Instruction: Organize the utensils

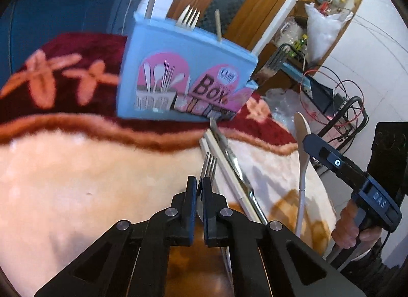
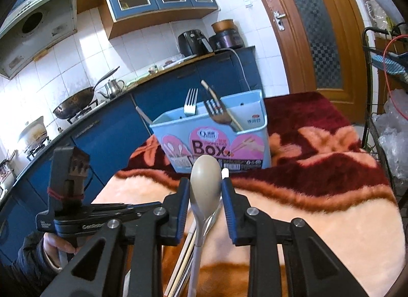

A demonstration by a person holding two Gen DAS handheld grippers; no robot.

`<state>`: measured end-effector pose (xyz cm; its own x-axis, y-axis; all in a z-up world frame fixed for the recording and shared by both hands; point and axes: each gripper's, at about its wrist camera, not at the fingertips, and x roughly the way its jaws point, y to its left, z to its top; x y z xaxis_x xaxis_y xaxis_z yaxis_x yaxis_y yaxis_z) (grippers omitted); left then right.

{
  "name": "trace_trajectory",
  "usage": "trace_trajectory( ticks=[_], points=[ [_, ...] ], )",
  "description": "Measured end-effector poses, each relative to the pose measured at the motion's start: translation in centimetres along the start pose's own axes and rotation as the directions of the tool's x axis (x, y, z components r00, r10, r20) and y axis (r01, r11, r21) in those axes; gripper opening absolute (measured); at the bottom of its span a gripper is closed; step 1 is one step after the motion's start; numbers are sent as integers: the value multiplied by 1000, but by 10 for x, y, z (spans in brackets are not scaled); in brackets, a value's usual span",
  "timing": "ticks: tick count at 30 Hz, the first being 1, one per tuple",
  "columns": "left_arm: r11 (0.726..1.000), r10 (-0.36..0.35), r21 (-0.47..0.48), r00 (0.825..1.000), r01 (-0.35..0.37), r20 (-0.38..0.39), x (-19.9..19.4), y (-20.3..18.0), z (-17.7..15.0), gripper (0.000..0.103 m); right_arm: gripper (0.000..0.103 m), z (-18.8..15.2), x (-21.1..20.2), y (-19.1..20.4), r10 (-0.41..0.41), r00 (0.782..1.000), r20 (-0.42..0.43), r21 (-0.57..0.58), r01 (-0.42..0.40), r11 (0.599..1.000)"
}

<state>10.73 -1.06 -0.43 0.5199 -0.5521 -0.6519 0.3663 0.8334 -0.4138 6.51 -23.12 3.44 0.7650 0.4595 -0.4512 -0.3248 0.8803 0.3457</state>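
A plush blanket point(image 2: 331, 210) in red and peach covers the surface, and the blue utensil box point(image 2: 216, 141) stands on it with forks and chopsticks upright inside. The left gripper point(image 1: 199, 189) is clamped on a steel fork point(image 1: 209, 165), tines pointing toward the box. The right gripper point(image 2: 205, 195) has its fingers around a pale spoon point(image 2: 205, 184), above loose chopsticks point(image 2: 183, 253) lying on the blanket; whether they grip it, I cannot tell.

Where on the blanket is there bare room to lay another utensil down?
Free: the pale blanket left of the left gripper and below the dark red border; also the pale stretch right of the right gripper. Crowded: the middle strip before the blue box, where chopsticks and a spoon lie.
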Motion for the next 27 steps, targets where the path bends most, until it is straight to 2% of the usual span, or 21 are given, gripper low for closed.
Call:
trace_trajectory(
  ticks=[3,8,10,14,15,16,18,23,27],
  points=[
    [999,28,25,997,-30,76,-17,-8,3,3,27,4,-6,-2,-2,999,40,8,2,1000],
    [991,101,65,968,-119,231,-50,-27,13,2,22,9,-12,-4,-5,997,82,8,4,1000],
    [984,133,76,942,-164,307,-64,-35,20,2,9,10,-14,-4,-13,995,96,3,13,1000],
    [968,176,87,882,-237,437,-89,-47,34,2,5,12,-12,-5,-27,994,103,-13,28,1000],
    [960,193,90,859,-266,474,-95,-51,38,2,4,11,-12,-5,-24,995,101,-13,26,1000],
    [956,201,90,845,-280,496,-99,-55,41,2,4,11,-12,-5,-25,994,103,-12,26,1000],
    [952,211,82,831,-293,515,-105,-55,48,2,3,11,-12,-6,-25,994,106,-14,26,1000],
    [947,227,74,815,-313,533,-114,-57,59,2,4,11,-14,-15,-29,994,101,4,29,1000],
    [938,250,62,789,-341,561,-118,-61,67,2,4,8,-15,-25,-35,995,91,25,33,999]
  ],
)
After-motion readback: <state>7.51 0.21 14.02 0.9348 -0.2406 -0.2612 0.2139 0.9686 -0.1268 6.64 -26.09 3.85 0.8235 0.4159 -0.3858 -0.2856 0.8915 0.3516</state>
